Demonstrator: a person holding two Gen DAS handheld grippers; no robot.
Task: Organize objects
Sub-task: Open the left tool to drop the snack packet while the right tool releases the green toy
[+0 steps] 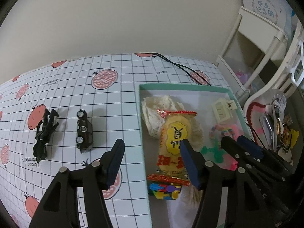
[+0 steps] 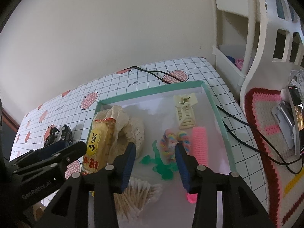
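Left gripper: fingers spread, nothing held — hung over the box edge.
Right gripper: fingers apart, empty.
Toy car: left outside — on the tablecloth.

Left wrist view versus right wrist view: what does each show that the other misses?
Only the left wrist view shows the multicoloured plastic block toy at the box's near edge. Only the right shows the bundle of cotton swabs and the full pink ribbed comb. Both show the teal-rimmed cardboard box, yellow snack packet, black toy car and cream hair clip.
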